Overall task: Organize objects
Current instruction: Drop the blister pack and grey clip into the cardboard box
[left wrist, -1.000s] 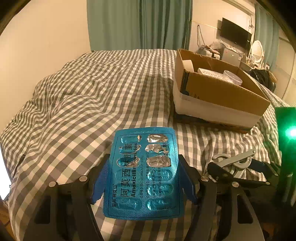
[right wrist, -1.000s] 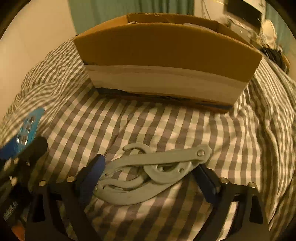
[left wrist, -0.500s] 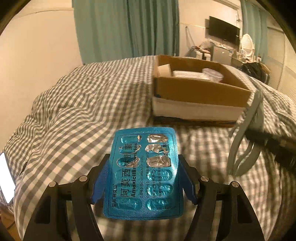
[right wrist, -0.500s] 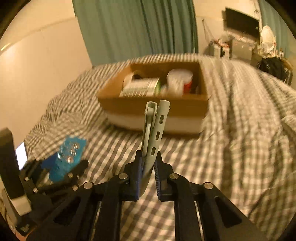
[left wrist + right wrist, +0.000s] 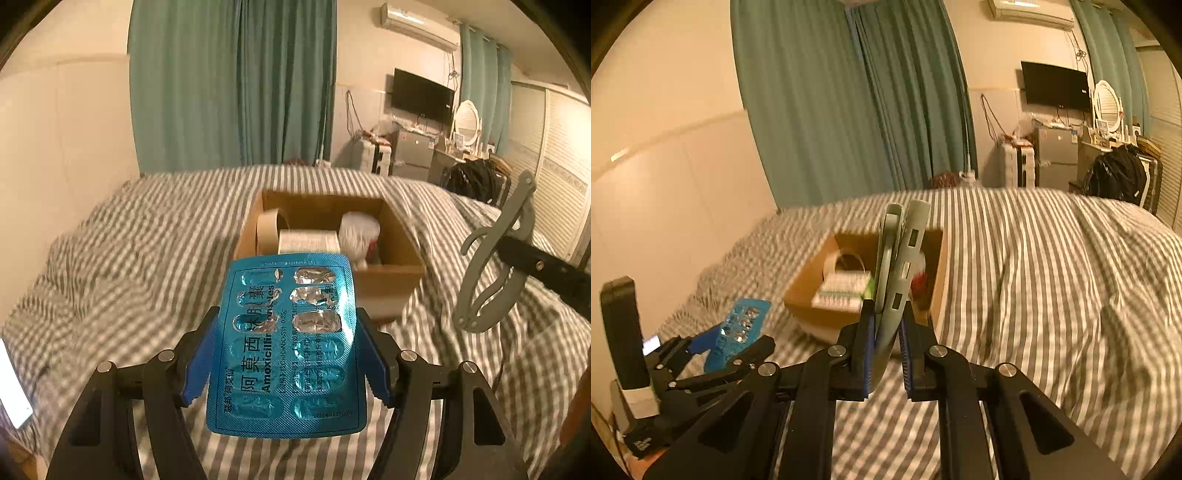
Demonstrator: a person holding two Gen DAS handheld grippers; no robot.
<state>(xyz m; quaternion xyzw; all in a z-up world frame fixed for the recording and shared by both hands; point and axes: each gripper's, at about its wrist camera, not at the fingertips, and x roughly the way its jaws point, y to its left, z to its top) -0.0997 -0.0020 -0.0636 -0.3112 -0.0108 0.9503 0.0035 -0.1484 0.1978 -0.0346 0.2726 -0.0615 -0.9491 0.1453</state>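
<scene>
Left hand-held gripper (image 5: 286, 354) clamps an amoxicillin blister pack (image 5: 288, 347); right hand-held gripper (image 5: 888, 339) pinches a folded hanger (image 5: 899, 266); neither has yet reached the cardboard box (image 5: 384, 284).

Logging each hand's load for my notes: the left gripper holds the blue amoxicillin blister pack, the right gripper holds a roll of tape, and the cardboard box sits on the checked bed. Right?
One error: the right gripper is shut on a grey folding hanger, not tape, as the right wrist view shows. The tape roll lies inside the cardboard box. The left gripper does hold the blister pack.
</scene>
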